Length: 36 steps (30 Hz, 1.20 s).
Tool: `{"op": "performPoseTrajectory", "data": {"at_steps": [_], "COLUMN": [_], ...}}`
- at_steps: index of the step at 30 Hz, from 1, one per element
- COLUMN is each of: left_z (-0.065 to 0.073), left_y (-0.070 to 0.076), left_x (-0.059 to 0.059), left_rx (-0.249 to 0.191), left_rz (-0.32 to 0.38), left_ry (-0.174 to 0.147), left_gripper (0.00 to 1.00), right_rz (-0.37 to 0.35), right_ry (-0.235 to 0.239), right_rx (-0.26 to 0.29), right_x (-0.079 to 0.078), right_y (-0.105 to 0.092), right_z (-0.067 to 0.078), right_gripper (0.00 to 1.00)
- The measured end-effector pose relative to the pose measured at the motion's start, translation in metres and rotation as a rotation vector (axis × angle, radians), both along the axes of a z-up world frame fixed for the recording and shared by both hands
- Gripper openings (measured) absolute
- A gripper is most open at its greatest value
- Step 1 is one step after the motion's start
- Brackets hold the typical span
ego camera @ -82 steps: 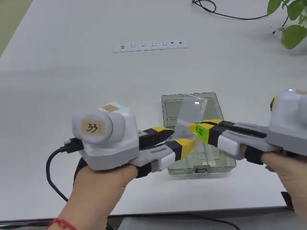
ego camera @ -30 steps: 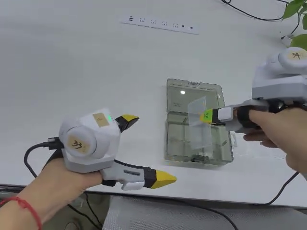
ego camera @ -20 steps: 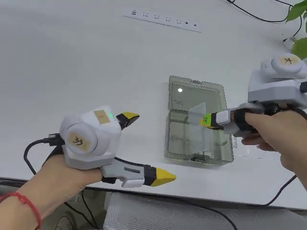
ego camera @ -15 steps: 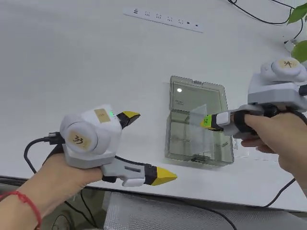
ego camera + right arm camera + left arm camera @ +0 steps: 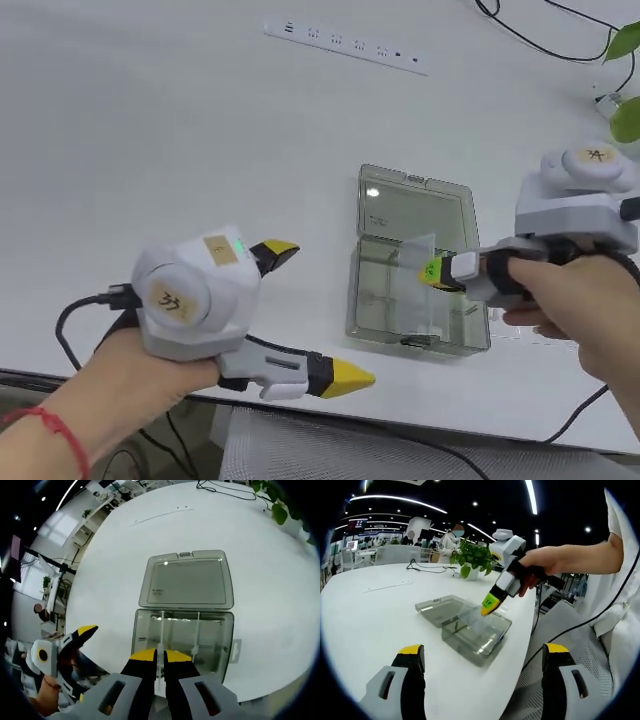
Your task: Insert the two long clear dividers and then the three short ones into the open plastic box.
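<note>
The open clear plastic box (image 5: 385, 318) lies near the table's front edge, its lid (image 5: 415, 205) folded flat behind it. My right gripper (image 5: 432, 272) is shut on a long clear divider (image 5: 418, 300), held upright with its lower part down in the box. In the right gripper view this divider (image 5: 161, 630) appears edge-on along the box's left third, and another divider (image 5: 196, 632) stands in the box (image 5: 215, 630) to its right. My left gripper (image 5: 312, 314) hovers open left of the box, holding nothing; its view shows the box (image 5: 470, 632) and the right gripper (image 5: 490, 605).
A small clear piece (image 5: 235, 650) lies on the table against the box's right side. A white power strip (image 5: 345, 45) lies at the back, with a black cable (image 5: 540, 22) and a plant (image 5: 628, 110) at the far right. The table edge (image 5: 450, 412) runs close below the box.
My left gripper let go of the divider, opened and drew back to the left. The right gripper, alone on the divider, lowered it into the box.
</note>
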State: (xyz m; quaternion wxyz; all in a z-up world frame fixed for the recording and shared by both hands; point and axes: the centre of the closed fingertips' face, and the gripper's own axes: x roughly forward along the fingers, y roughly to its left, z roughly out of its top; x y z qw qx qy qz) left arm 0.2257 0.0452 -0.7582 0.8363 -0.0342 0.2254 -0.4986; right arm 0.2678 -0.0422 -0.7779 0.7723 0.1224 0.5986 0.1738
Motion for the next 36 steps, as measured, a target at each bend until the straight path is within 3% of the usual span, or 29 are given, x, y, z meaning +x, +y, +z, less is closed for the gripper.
{"op": "performPoseTrajectory", "data": {"at_steps": [8, 36], "left_z": [0.002, 0.002], "left_y": [-0.002, 0.001], "left_x": [0.001, -0.001], "left_rx": [-0.008, -0.007], "left_rz": [0.000, -0.004], "left_ry": [-0.001, 0.010], "left_gripper": [1.00, 0.99], "right_rz": [0.024, 0.054], "right_ry": [0.031, -0.004], "right_rx": [-0.019, -0.055], "right_x": [0.005, 0.010], "right_y": [0.003, 0.003], "right_z": [-0.008, -0.016], "right_gripper": [0.06, 0.06]}}
